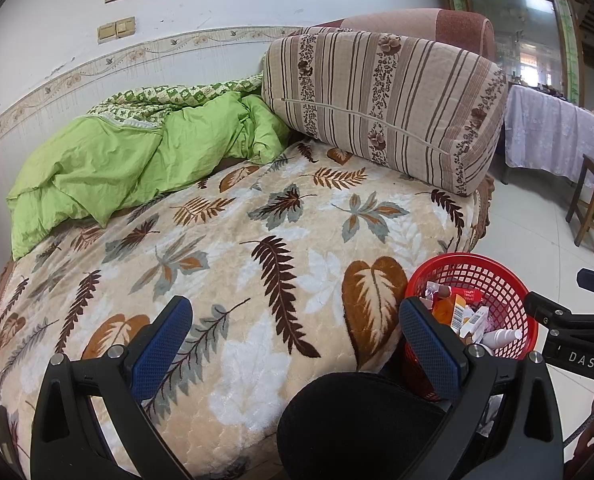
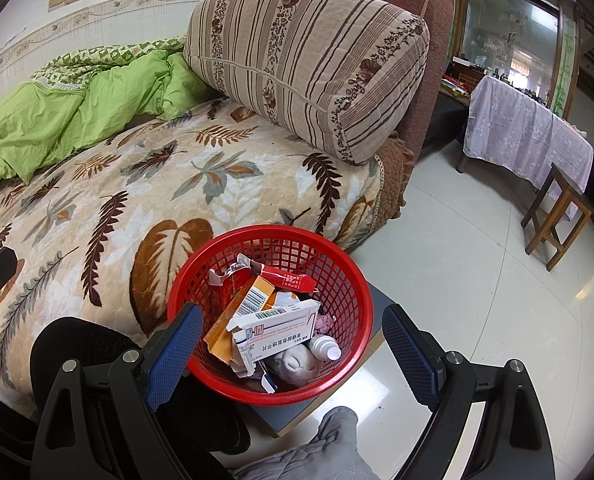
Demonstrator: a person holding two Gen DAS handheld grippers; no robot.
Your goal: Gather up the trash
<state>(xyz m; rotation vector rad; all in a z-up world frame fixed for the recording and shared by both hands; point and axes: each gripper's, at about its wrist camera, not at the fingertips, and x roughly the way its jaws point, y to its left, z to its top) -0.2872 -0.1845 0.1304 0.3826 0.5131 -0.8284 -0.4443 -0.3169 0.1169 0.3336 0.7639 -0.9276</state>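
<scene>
- Red plastic mesh basket (image 2: 271, 312) is sitting on a small grey stand (image 2: 297, 412) just beside the bed's near edge, holding the collected trash: a white and blue printed carton (image 2: 275, 334), an orange carton with a barcode (image 2: 241, 312), a red wrapper (image 2: 287, 280), a small white bottle (image 2: 324, 348) and a grey crumpled lump (image 2: 293, 364).
- Cream plush blanket with brown and grey leaf print (image 1: 233, 248) is covering the bed; its middle is lying bare, giving open room.
- Crumpled lime-green quilt (image 1: 137, 160) is lying along the wall side; a striped beige and brown bolster cushion (image 1: 381, 100) is leaning at the head end against a pinkish-brown headboard (image 2: 417, 40).
- Pale glossy tile floor (image 2: 457, 280) is running open to the right of the basket, with a wooden stool (image 2: 557, 216) and a table draped in lilac floral cloth (image 2: 529, 128) well apart.
- Left gripper (image 1: 297, 344) is hovering over the blanket's near edge, blue-padded jaws spread wide, grasping nothing; the basket is lying just beside its right finger.
- Right gripper (image 2: 293, 356) is hanging above the basket, jaws released wide apart on either side of the rim, empty.
- Grey quilted fabric (image 2: 321, 452) and a black rounded shape (image 2: 97, 360) are showing below the right gripper.
</scene>
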